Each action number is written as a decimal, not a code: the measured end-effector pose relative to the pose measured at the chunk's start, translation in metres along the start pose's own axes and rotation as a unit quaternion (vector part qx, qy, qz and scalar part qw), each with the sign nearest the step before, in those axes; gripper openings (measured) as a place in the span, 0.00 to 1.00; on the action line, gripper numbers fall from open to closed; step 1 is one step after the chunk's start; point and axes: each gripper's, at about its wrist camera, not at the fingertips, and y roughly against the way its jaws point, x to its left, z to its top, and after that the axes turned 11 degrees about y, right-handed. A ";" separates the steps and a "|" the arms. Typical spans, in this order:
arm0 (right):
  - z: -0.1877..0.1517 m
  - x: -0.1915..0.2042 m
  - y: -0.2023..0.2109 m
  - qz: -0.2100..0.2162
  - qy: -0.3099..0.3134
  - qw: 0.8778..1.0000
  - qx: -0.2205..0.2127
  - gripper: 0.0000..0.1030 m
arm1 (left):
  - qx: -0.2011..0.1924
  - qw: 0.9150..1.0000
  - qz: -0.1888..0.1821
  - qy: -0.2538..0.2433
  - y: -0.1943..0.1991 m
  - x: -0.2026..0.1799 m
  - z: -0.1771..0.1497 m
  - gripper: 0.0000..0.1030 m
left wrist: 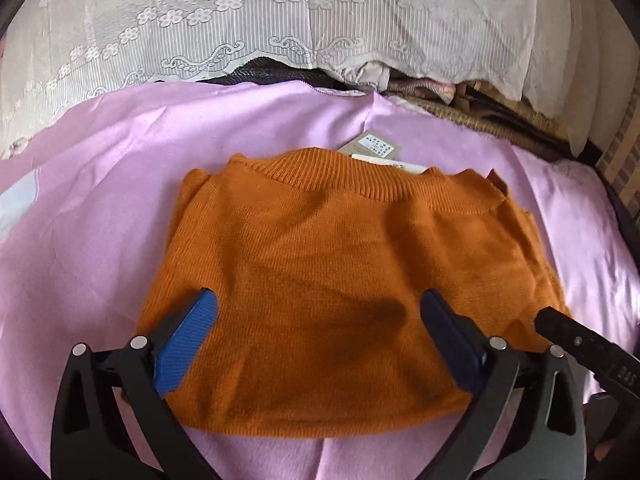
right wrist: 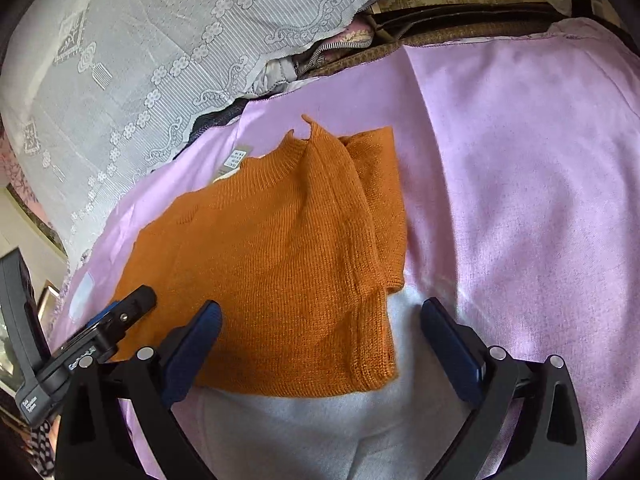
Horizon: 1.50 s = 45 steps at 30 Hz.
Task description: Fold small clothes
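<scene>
1. We find the orange sweater (left wrist: 320, 272) lying flat on the pink sheet (left wrist: 100, 184), sides already turned in, collar toward the lace cloth (left wrist: 240, 20).
2. The left tool (left wrist: 320, 320) stands apart over the sweater's near hem, gripping nothing.
3. The right tool (right wrist: 320, 328) stands apart at the sweater's near right corner, also empty.
4. We judge both are placed to take the hem and fold it toward the collar.
5. A paper tag (left wrist: 372, 148) sits beside the collar.

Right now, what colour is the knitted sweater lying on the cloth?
Burnt orange. The sweater shows best in the left wrist view, lying on the lilac cloth.
</scene>
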 end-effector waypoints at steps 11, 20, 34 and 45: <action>-0.014 -0.027 0.023 0.097 -0.059 0.992 -0.052 0.97 | 0.012 1.000 0.022 -0.009 0.020 0.000 -0.029 0.96; -0.040 -0.021 0.051 0.128 -0.068 0.989 -0.039 0.96 | 0.049 0.998 0.015 0.039 0.033 0.021 -0.050 0.96; -0.030 -0.010 0.026 0.088 -0.128 0.988 0.005 0.72 | 0.051 0.998 0.016 0.045 0.033 0.023 -0.050 0.96; -0.006 -0.012 -0.004 0.066 -0.149 0.986 -0.048 0.64 | 0.016 0.996 0.030 0.081 0.040 0.025 -0.030 0.96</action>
